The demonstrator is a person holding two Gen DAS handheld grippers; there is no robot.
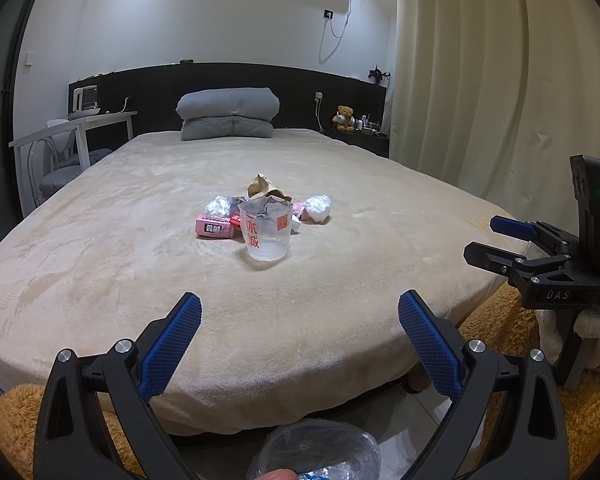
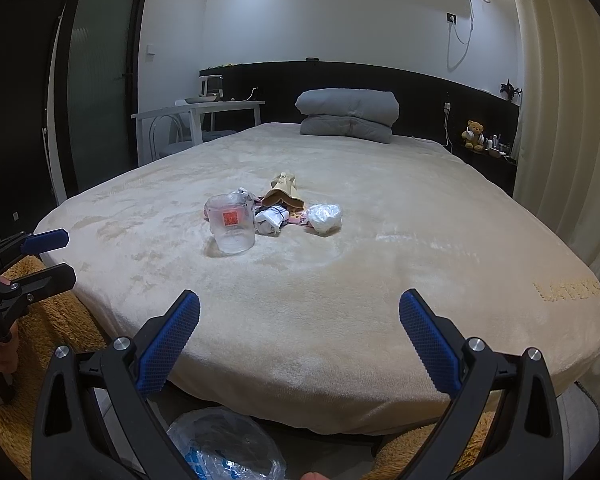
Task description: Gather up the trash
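Both hand-held grippers (image 1: pixel 300 312) (image 2: pixel 300 312) wide, empty.

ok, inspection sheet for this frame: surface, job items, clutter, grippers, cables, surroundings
Surface: bed with beige plush cover, smooth.
Job's things: trash pile mid-bed: clear cup upright in front, pink carton on its side, brown paper bag, crumpled white wrapper. Lined bin on the floor at the foot of the bed.
Clutter: folded grey duvet at the headboard.
Grippers: left gripper open, empty, short of the pile; right gripper open, empty.
Cables: white cable hanging from a wall socket; charger lead by the headboard.
Surroundings: curtain, teddy bear on the nightstand, white desk with chair, orange rug.
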